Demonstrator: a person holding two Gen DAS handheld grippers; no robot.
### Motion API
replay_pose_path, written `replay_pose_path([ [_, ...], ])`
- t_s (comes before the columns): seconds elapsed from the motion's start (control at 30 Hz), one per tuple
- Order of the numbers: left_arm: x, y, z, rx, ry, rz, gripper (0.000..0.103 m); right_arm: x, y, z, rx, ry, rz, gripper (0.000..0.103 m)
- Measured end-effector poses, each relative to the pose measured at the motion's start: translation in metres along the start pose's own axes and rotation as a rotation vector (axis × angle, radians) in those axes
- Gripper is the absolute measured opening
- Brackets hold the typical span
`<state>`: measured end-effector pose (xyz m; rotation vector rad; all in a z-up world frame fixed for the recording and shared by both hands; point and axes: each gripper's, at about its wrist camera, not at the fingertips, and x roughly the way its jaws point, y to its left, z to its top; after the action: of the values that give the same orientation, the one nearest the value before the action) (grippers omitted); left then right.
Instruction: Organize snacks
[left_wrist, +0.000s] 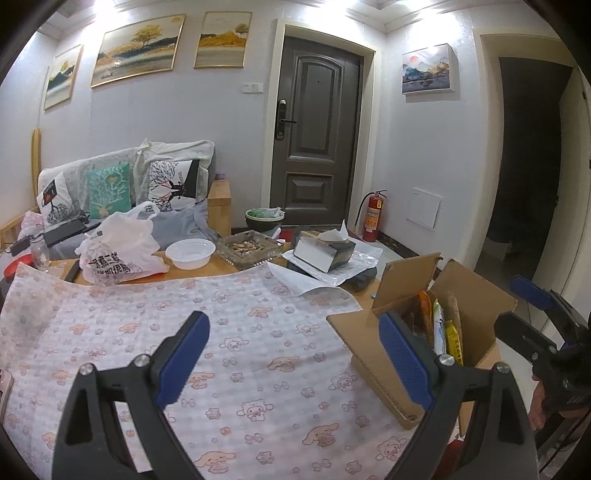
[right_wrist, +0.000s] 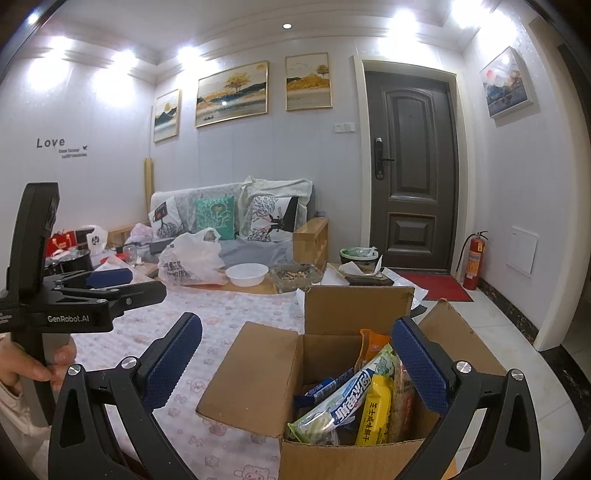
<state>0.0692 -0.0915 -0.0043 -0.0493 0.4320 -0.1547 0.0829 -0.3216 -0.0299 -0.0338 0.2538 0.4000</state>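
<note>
Hovering wide apart and empty, the right gripper (right_wrist: 295, 365) hangs over the open cardboard box (right_wrist: 255, 373) at the table's near right edge; the left gripper (left_wrist: 291, 354) gapes empty over the patterned cloth (left_wrist: 147, 321). Snack packets (right_wrist: 369, 402) stand packed on end, long axes leaning up and away. Closing on one probably drags its neighbours, or nudges the box off the edge.

Black tongs (right_wrist: 295, 354) w/ blue textured pads (right_wrist: 419, 363), silver screws, "GenRobot.AI" marking
</note>
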Motion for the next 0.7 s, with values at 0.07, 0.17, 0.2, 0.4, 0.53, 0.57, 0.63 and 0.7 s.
replay_pose_path([
  [0.07,-0.0004,-0.0009,0.0001,0.003,-0.002,-0.001,0.091,-0.0001,0.0002,-0.0003,0.001,0.000,-0.002,0.103],
  [0.17,0.0004,-0.0008,-0.0001,0.001,0.001,-0.011,0.091,-0.0006,-0.0005,-0.0019,0.004,-0.001,-0.004,0.103],
  [0.2,0.0004,-0.0010,-0.0004,0.002,0.001,-0.013,0.091,-0.0001,-0.0009,-0.0017,0.005,-0.001,-0.004,0.103],
  [0.4,0.0008,-0.0012,-0.0005,0.000,0.000,-0.014,0.091,-0.0002,-0.0020,-0.0015,0.006,0.000,-0.004,0.103],
  [0.53,0.0009,-0.0010,-0.0005,0.001,0.000,-0.017,0.091,-0.0003,-0.0020,-0.0005,0.005,0.000,-0.004,0.103],
  [0.57,0.0010,-0.0009,-0.0006,0.002,0.000,-0.018,0.091,-0.0002,-0.0023,-0.0012,0.005,0.001,-0.004,0.103],
  [0.63,0.0011,-0.0008,-0.0006,0.001,0.000,-0.017,0.091,-0.0003,-0.0021,-0.0005,0.005,0.000,-0.004,0.103],
  [0.7,0.0015,-0.0007,-0.0009,-0.002,0.001,-0.021,0.091,-0.0004,-0.0024,-0.0006,0.005,0.000,-0.003,0.103],
])
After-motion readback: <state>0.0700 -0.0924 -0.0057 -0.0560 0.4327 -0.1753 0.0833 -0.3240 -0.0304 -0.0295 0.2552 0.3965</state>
